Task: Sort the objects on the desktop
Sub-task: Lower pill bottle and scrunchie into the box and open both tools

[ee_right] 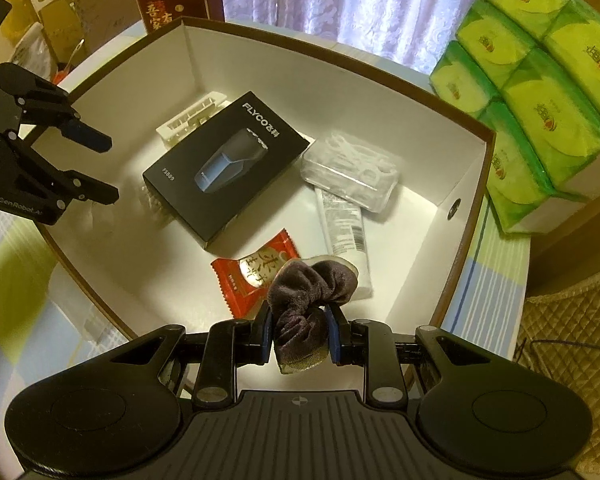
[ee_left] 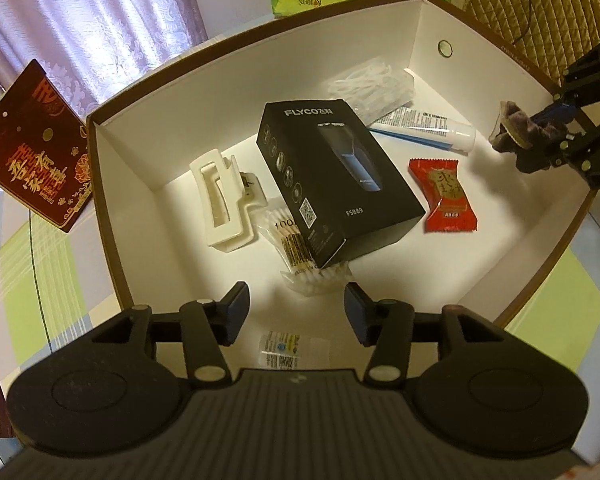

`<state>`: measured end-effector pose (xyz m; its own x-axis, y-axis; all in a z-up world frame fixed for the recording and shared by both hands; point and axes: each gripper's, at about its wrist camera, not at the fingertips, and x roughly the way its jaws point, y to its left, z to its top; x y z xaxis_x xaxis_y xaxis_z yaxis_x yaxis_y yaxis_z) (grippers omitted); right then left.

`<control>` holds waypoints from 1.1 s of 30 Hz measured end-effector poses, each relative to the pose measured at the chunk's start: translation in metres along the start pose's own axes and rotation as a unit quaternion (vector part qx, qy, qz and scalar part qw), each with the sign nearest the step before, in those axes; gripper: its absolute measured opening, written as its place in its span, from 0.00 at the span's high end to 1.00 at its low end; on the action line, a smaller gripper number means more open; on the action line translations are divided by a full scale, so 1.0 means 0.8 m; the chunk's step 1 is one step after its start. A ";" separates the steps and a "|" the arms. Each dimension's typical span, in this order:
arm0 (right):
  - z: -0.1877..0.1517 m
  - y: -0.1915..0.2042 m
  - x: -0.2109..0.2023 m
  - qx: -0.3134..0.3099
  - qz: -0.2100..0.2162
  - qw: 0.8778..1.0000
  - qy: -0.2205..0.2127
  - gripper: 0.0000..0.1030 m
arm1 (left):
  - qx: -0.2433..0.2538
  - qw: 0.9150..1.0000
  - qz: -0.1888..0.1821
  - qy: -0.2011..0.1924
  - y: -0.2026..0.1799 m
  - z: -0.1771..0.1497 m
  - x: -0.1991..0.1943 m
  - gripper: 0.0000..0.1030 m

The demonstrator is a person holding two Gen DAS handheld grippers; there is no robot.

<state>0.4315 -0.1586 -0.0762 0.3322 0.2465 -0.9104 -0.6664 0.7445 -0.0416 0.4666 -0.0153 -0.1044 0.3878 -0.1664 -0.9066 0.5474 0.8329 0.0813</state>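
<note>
**Scrunchie over the box, ready to drop**

Nearest us in the left wrist view, the left gripper (ee_left: pixel 296 306) stands with its jaws spread and nothing between them, poised over the near edge of the white storage box (ee_left: pixel 428 36). Just under it at 6 o'clock lies a small labelled bottle (ee_left: pixel 284 350), and a pack of cotton swabs (ee_left: pixel 300 248) sits partly under the black shaver box (ee_left: pixel 332 180) at the centre. A white hair claw (ee_left: pixel 224 196) lies at 9 o'clock, a red snack packet (ee_left: pixel 446 196) at 3 o'clock, and a white tube (ee_left: pixel 428 126) with a clear case (ee_left: pixel 372 86) behind it at 1 o'clock. At the far 3 o'clock edge the right gripper (ee_left: pixel 540 136) comes in over the wall.

In the right wrist view, the right gripper (ee_right: pixel 300 330) is pinching a dark velvet scrunchie (ee_right: pixel 312 300), which bunches out ahead of the pads. It hangs above the box floor, over the near end of the snack packet (ee_right: pixel 244 276) and tube (ee_right: pixel 342 224). The left gripper (ee_right: pixel 100 168) waits at 9 o'clock, well apart.

We judge the step in hand to be dropping the scrunchie. To do it well we should lower it toward the bare floor at 5 o'clock, clear of the packet, spread the jaws fully, and lift straight up so the fabric does not snag on a pad.
</note>
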 end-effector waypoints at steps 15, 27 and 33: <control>0.003 0.008 -0.012 -0.024 -0.035 0.998 -0.039 0.22 | -0.036 0.999 -0.001 -0.036 0.007 -0.004 -0.026 0.35; -0.002 0.014 -0.026 -0.017 -0.040 0.998 -0.055 0.08 | -0.059 0.997 0.007 -0.047 0.004 -0.010 -0.043 0.18; -0.007 0.019 -0.036 -0.011 -0.045 0.997 -0.066 0.04 | -0.079 0.995 0.014 -0.057 0.001 -0.014 -0.060 0.11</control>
<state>0.4083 -0.1580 -0.0526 0.4741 0.2600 -0.8412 -0.6440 0.7539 -0.1299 0.4400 -0.0010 -0.0652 0.4873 -0.1939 -0.8514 0.4158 0.9089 0.0310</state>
